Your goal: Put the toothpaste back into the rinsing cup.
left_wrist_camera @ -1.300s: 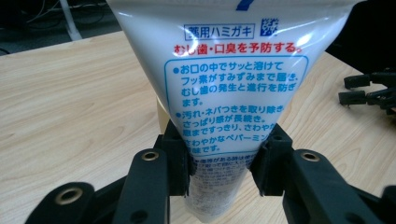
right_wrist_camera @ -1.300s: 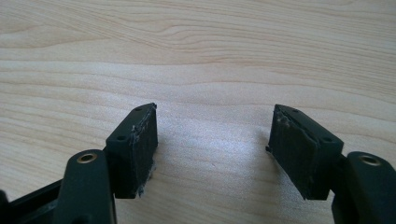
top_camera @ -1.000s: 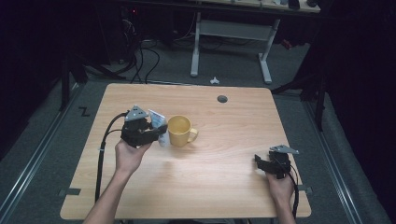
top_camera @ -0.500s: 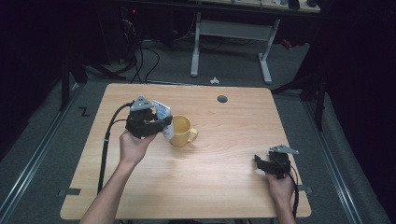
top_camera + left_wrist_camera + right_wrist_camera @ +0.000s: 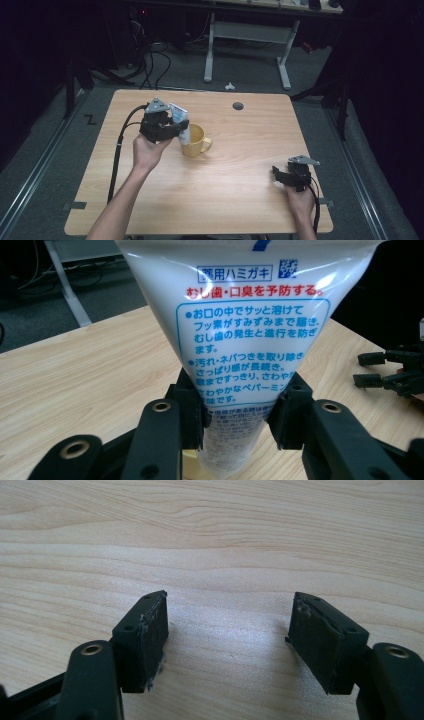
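Note:
A white toothpaste tube [image 5: 179, 114] with blue and red print is clamped between the pads of my left gripper [image 5: 172, 127], which is shut on it. In the left gripper view the tube [image 5: 250, 330] stands wide end up, its narrow end below the left gripper [image 5: 239, 412]. The tube's lower end hangs at the left rim of a yellow mug [image 5: 195, 142] standing on the wooden table [image 5: 240, 200]. My right gripper [image 5: 276, 175] rests low at the table's right front; the right gripper [image 5: 227, 630] is open with bare wood between its pads.
A round cable hole [image 5: 238, 106] sits near the table's far edge. Beyond the table are a white desk frame [image 5: 250, 35] and cables on the dark floor. The left gripper's cable [image 5: 119, 145] trails over the table's left side.
My left hand has carried the tube away from the person and slightly right, up against the mug's left rim. The right gripper has not moved.

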The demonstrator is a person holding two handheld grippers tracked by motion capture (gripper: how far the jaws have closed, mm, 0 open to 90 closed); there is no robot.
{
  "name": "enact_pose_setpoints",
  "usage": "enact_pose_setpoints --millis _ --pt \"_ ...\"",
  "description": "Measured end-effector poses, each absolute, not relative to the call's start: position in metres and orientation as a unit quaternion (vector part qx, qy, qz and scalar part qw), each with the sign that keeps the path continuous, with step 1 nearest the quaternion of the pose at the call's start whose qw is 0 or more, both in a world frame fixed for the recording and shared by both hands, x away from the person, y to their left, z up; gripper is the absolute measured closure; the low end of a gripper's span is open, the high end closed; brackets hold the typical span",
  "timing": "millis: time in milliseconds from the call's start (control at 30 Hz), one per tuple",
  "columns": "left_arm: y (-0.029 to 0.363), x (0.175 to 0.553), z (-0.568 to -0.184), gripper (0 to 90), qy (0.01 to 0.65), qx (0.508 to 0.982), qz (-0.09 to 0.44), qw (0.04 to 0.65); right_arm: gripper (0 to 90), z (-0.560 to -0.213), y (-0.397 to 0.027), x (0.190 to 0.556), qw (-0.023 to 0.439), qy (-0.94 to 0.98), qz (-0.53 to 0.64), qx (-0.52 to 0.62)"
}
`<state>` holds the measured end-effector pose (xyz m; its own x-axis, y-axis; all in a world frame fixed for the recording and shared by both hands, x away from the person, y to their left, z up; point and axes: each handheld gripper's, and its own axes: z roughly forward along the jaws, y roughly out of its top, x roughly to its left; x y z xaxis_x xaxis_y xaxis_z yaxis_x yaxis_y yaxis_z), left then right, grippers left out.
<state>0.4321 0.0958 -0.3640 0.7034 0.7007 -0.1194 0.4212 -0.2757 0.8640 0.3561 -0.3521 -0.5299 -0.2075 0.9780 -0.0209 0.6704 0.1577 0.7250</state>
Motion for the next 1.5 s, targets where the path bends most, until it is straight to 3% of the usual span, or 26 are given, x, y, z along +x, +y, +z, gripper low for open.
enact_pose_setpoints --millis 1500 --pt "0.064 0.464 -0.401 63.4 0.367 0.796 0.157 0.454 32.2 -0.530 -0.352 0.356 0.255 0.717 0.300 0.576"
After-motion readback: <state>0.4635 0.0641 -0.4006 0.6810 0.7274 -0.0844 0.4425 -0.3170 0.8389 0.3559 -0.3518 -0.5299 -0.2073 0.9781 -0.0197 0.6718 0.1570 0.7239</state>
